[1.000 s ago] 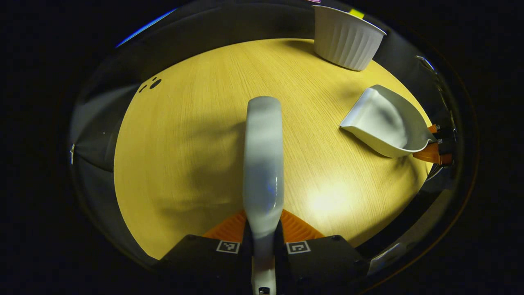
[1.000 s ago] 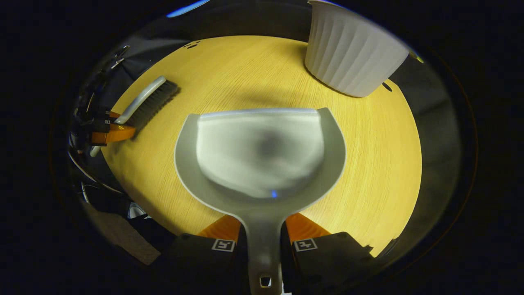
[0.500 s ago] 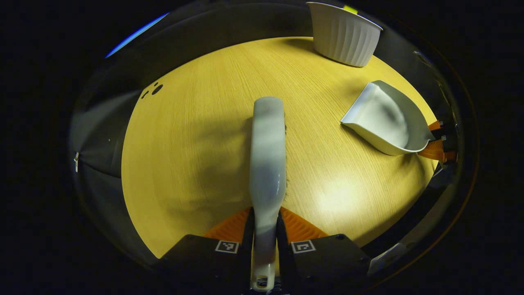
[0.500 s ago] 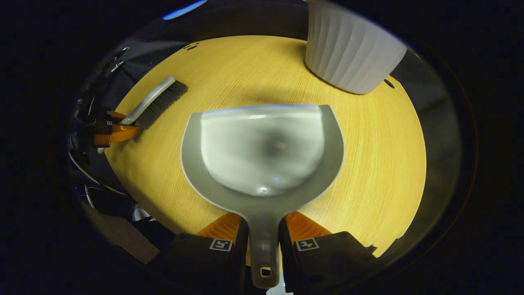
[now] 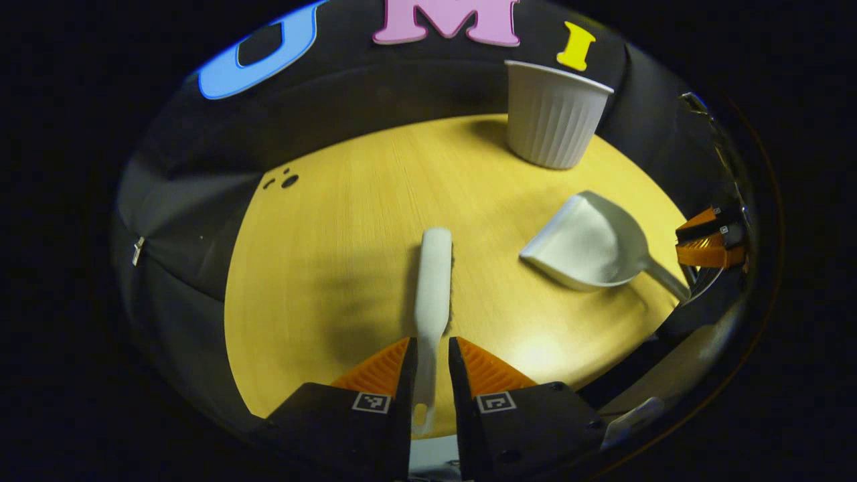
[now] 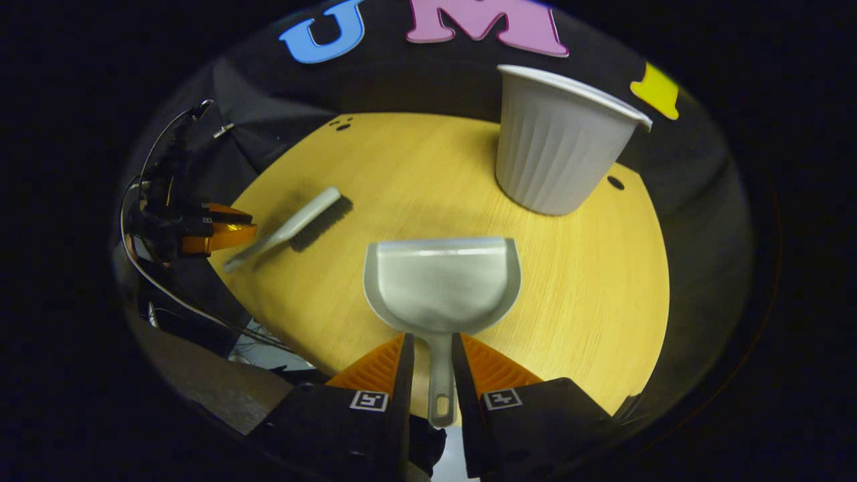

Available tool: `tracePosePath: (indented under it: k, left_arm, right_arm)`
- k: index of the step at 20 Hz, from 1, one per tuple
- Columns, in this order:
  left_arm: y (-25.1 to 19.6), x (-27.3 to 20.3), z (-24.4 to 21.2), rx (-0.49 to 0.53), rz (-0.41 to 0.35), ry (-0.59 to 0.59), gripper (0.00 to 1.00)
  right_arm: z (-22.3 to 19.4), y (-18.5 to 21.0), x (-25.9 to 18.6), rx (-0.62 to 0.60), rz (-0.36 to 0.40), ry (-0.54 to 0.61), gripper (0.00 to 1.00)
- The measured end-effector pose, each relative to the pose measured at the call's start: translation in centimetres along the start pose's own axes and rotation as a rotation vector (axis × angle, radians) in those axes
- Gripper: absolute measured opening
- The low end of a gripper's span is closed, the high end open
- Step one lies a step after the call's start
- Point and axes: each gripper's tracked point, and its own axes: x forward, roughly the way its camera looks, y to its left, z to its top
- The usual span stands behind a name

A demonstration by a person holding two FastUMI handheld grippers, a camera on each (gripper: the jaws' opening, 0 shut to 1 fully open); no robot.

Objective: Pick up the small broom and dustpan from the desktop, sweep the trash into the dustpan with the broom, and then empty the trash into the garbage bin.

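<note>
Both tools have drawn back: broom (image 5: 432, 281) and dustpan (image 6: 442, 284) handles lie between seemingly released fingers.

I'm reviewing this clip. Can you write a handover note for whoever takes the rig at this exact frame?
Left gripper: open, fingers either side of the broom handle, not pressing.
Right gripper: open, astride the dustpan handle.
Both tools lie on the table. The garbage bin stands upright at the far side.
Done: no trash seen on the table or in the dustpan.
Left: probably nothing. The bin's inside is hidden, so check it.
</note>
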Motion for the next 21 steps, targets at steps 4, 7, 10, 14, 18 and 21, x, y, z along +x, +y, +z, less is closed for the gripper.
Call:
tracePosePath:
  k: [4,7,10,14,18,21]
  left_arm:
    - [-0.4,-4.6,8.1,-0.036,0.003,-0.278,0.32]
    - [-0.4,-8.2,12.8,-0.068,-0.009,-0.455,0.32]
    - [-1.5,-11.3,15.5,-0.064,-0.033,-0.572,0.32]
    - [-2.4,-13.7,16.8,-0.056,-0.06,-0.632,0.34]
    - [-2.9,-14.6,16.5,-0.053,-0.079,-0.645,0.34]
    - [-2.7,-15.1,15.7,-0.06,-0.09,-0.647,0.34]
  right_arm:
    - [6.9,1.5,-3.2,-0.023,-0.001,-0.222,0.36]
    - [11.7,2.0,-6.0,-0.028,-0.009,-0.367,0.36]
    - [15.5,2.1,-8.9,-0.061,-0.058,-0.518,0.36]
    - [17.2,3.3,-11.0,-0.069,-0.063,-0.601,0.36]
    - [17.3,5.1,-11.5,-0.076,-0.054,-0.605,0.37]
    - [17.3,5.8,-11.7,-0.061,-0.063,-0.608,0.37]
